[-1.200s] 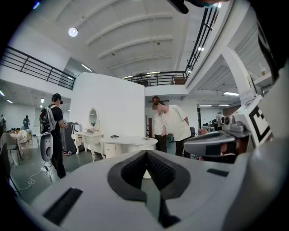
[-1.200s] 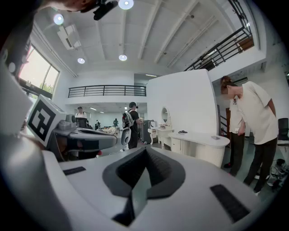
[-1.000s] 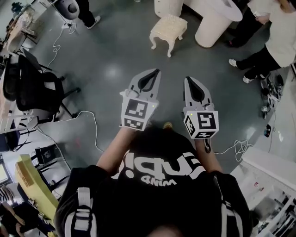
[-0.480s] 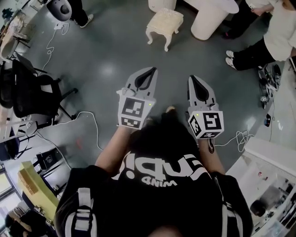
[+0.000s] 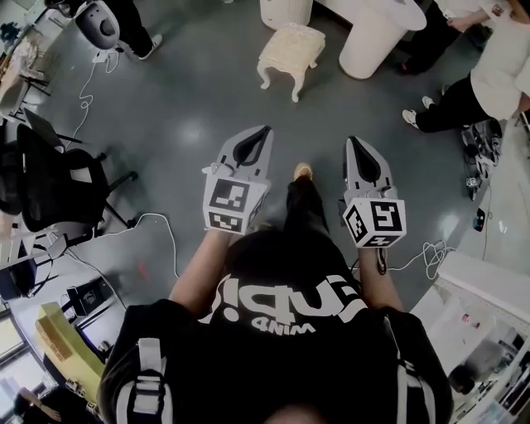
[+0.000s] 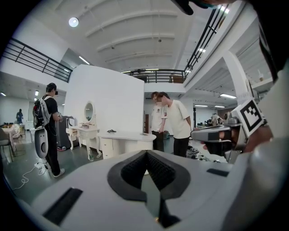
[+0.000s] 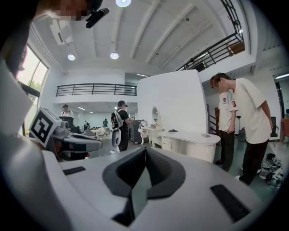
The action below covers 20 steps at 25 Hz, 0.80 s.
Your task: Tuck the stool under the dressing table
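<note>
A cream stool (image 5: 290, 51) with curved legs stands on the grey floor, beside the round white dressing table (image 5: 377, 33) at the top of the head view. My left gripper (image 5: 263, 132) and right gripper (image 5: 354, 142) are held out side by side in mid-air, well short of the stool, both shut and empty. In the left gripper view the shut jaws of the left gripper (image 6: 146, 153) point toward the dressing table (image 6: 126, 137). The right gripper (image 7: 145, 151) also faces that table (image 7: 192, 140). In both gripper views the stool is hidden behind the gripper bodies.
A person in a white shirt (image 5: 497, 74) stands right of the table, and another person (image 5: 132, 25) with a white machine (image 5: 98, 23) stands at top left. A black office chair (image 5: 58, 178) and floor cables (image 5: 157, 224) lie to the left. A second mirrored table (image 6: 86, 131) stands further back.
The wearer has stepped forward, and a shoe now shows between the grippers. Both grippers have drawn slightly apart and stay shut. The stool sits a little further left in the head view.
</note>
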Each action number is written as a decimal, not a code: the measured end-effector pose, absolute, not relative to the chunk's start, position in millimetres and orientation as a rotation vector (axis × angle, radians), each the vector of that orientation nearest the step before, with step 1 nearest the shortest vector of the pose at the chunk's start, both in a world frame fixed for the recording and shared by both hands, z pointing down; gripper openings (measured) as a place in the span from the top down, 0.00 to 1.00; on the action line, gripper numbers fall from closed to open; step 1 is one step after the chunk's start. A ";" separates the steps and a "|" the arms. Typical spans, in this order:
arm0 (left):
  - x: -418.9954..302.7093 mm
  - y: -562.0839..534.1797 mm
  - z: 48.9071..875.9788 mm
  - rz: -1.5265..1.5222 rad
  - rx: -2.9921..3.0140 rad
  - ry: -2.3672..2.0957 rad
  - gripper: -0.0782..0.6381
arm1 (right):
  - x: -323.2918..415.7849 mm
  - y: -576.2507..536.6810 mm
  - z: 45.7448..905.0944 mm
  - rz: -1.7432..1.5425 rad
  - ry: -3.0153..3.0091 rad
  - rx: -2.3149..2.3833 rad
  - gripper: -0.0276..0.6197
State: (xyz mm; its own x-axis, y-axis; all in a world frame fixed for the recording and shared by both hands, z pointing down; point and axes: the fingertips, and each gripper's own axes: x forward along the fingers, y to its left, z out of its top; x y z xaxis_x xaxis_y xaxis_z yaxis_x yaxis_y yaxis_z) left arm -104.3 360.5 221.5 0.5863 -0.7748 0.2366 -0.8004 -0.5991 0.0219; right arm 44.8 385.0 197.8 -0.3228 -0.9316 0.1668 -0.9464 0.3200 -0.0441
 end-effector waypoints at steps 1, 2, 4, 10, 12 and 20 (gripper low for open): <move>-102.8 353.2 221.1 0.309 2.687 -1.334 0.88 | 46.5 377.1 198.0 0.206 -2.458 1.764 0.92; -101.1 345.4 220.3 0.309 2.688 -1.329 0.88 | 48.4 369.0 198.4 0.210 -2.455 1.770 0.92; -97.3 328.4 218.7 0.307 2.685 -1.325 0.88 | 52.2 351.6 199.9 0.218 -2.449 1.780 0.92; -81.8 272.4 226.8 0.340 2.689 -1.287 0.88 | 64.6 293.8 204.1 0.248 -2.453 1.778 0.92; -74.2 251.2 227.0 0.345 2.679 -1.283 0.88 | 71.5 272.3 205.2 0.267 -2.454 1.767 0.92; -32.4 158.8 212.9 0.331 2.651 -1.282 0.88 | 103.9 180.7 200.5 0.292 -2.494 1.679 0.92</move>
